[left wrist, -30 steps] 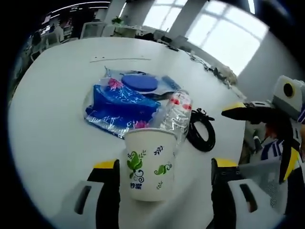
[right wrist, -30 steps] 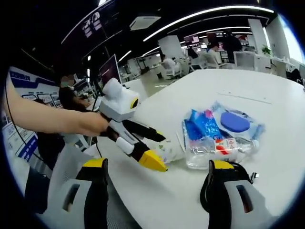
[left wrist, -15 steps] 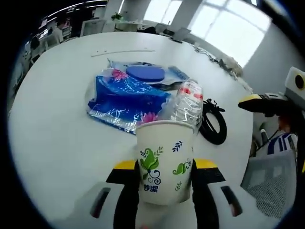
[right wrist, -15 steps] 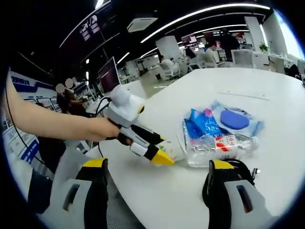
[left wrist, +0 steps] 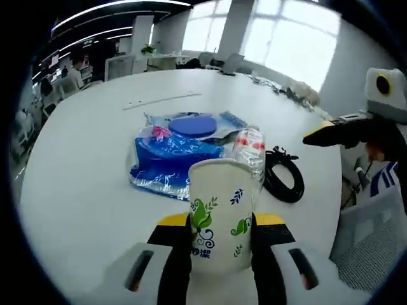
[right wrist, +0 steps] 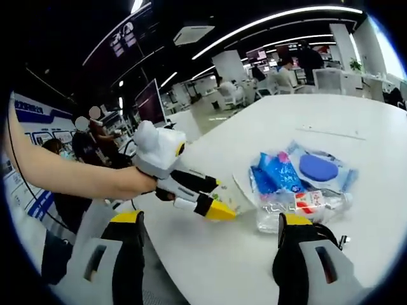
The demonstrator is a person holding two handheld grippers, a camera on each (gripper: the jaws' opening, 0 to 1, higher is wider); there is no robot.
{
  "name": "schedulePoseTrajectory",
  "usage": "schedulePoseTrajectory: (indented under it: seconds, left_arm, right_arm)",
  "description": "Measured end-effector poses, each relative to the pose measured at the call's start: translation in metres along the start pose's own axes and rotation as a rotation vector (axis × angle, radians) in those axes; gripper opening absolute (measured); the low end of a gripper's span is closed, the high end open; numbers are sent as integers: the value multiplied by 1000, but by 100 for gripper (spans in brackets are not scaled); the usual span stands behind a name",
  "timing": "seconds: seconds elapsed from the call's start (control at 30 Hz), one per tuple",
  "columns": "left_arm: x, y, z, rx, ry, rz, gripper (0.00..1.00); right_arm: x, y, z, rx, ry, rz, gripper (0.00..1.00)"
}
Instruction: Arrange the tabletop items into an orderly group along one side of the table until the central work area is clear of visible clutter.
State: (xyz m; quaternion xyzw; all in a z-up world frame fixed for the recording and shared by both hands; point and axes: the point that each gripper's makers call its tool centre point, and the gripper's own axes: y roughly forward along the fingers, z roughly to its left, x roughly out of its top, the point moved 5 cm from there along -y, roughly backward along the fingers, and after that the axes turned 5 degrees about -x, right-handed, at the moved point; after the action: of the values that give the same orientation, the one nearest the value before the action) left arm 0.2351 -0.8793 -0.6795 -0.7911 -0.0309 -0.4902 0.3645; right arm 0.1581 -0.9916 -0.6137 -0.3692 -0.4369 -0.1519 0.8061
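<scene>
In the left gripper view my left gripper (left wrist: 222, 223) is shut on a white paper cup (left wrist: 220, 213) with green leaf prints, held upright above the white table (left wrist: 82, 171). Behind the cup lie a blue plastic packet (left wrist: 166, 156), a clear bag with a blue disc (left wrist: 192, 124), a clear plastic bottle (left wrist: 249, 147) and a coiled black cable (left wrist: 284, 180). The right gripper view shows my left gripper (right wrist: 213, 202) with the cup (right wrist: 227, 202) between its fingers, beside the blue packet (right wrist: 278, 176), the disc bag (right wrist: 319, 168) and the bottle (right wrist: 305, 206). My right gripper (right wrist: 210, 227) stands open with nothing between its fingers.
A grey mesh chair (left wrist: 369, 238) stands at the table's right edge. A person's bare arm (right wrist: 70, 170) holds the left gripper. Desks, monitors and people fill the office behind (right wrist: 267, 70). Bare table lies left of the pile (left wrist: 70, 133).
My left gripper has shut on the paper cup, which stood between its open jaws a second ago, and has lifted it slightly. The right gripper stays open.
</scene>
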Motion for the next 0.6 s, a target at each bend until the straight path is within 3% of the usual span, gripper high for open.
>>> schedulePoseTrajectory:
  seconds: [0.07,0.2,0.3,0.43,0.6]
  left_arm:
    - [12,-9,-1,4,-29,-124,33]
    - [22,-28,-5,27,10,-260,33]
    - [23,-37,-14,32,69,-312,33]
    - [30,-46,-29,30,66,-429,34]
    - [34,-45,-45,29,77,-474,34]
  right_arm:
    - [3,1,1,1,29,-18,85]
    - [10,6,3,1,78,-50,85]
    - [21,13,5,-4,131,-92,85]
    - [36,26,10,-11,221,-155,85]
    - [41,46,17,-23,244,-161,85]
